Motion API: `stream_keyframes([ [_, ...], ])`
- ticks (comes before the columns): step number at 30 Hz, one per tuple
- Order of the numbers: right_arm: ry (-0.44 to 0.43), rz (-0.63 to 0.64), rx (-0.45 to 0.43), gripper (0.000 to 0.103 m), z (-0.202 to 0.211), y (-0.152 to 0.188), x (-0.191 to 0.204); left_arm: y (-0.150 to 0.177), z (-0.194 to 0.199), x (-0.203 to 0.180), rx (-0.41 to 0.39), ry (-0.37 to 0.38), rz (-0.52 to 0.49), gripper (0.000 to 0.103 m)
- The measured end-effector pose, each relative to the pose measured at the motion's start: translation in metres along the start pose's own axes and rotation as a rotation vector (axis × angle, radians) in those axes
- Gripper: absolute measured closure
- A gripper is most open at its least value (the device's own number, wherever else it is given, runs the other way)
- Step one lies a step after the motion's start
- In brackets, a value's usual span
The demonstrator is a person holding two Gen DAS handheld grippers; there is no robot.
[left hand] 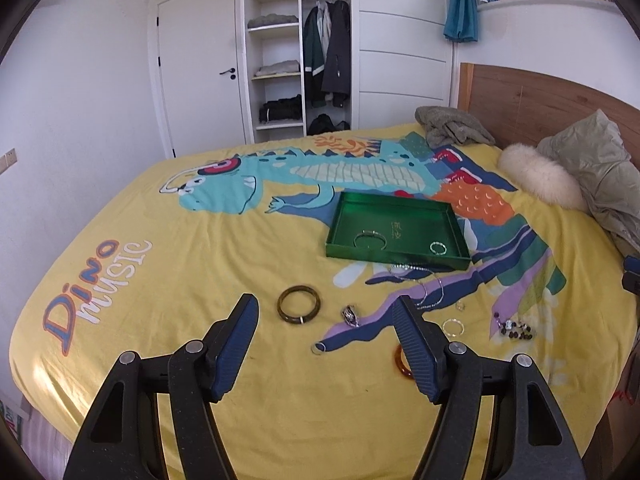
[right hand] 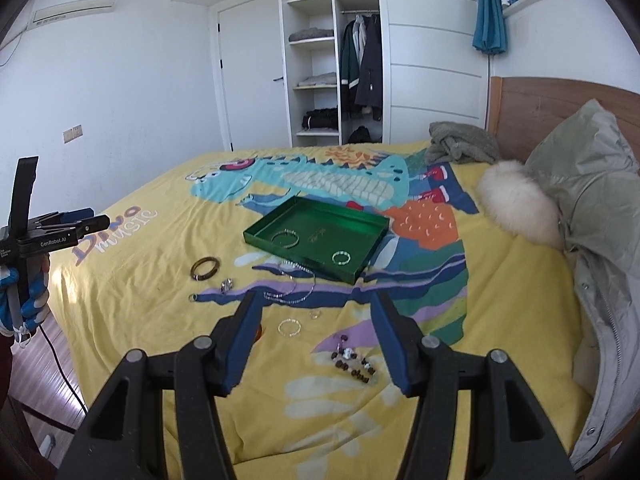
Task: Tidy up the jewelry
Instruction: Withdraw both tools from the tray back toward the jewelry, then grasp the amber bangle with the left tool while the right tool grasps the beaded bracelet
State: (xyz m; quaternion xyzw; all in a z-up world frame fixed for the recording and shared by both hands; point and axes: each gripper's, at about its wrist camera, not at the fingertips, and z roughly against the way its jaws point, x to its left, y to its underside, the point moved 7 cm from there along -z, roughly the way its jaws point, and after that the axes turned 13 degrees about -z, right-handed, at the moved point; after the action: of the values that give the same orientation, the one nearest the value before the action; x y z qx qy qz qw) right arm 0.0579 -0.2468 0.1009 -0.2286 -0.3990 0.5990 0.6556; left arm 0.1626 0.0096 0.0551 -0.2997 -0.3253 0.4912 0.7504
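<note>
Jewelry lies in two lots on the yellow dinosaur bedspread (left hand: 248,392). A green tray (left hand: 456,220) already holds two pieces, a silver bangle (left hand: 370,239) and a small beaded bracelet (left hand: 438,248), so the sorting looks barely begun. Left outside, all on the near side of the tray: a dark olive bangle (left hand: 299,305), a chunky silver ring (left hand: 350,315), a small plain ring (left hand: 319,347), a thin silver chain (right hand: 290,288) lying close against the tray's near wall, a clear bead bracelet (right hand: 289,327), an amber bangle (left hand: 400,362) (half hidden behind a finger), and a dark bead string (right hand: 354,362).

The left gripper (left hand: 326,312) hangs above the bed with its jaws spread wide and empty, the olive bangle and chunky ring framed between them. The right gripper (right hand: 314,306) also stands wide and empty, over the bead bracelet.

Room is generous: bare bedspread to the left of the loose pieces and behind the tray. To the right a fur-trimmed jacket (right hand: 592,208) crowds the headboard (right hand: 560,104), well apart from the jewelry. The bed's near edge sits just under both grippers.
</note>
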Motion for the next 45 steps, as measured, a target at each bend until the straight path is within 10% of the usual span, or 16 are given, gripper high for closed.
stream_keyframes([
  [20, 0.006, -0.02, 0.259, 0.045, -0.137, 0.08, -0.066, 0.074, -0.151, -0.09, 0.245, 0.211, 0.008, 0.033],
  [45, 0.045, 0.048, 0.466, 0.044, -0.227, 0.121, -0.087, 0.103, -0.216, -0.125, 0.376, 0.184, -0.081, 0.047],
])
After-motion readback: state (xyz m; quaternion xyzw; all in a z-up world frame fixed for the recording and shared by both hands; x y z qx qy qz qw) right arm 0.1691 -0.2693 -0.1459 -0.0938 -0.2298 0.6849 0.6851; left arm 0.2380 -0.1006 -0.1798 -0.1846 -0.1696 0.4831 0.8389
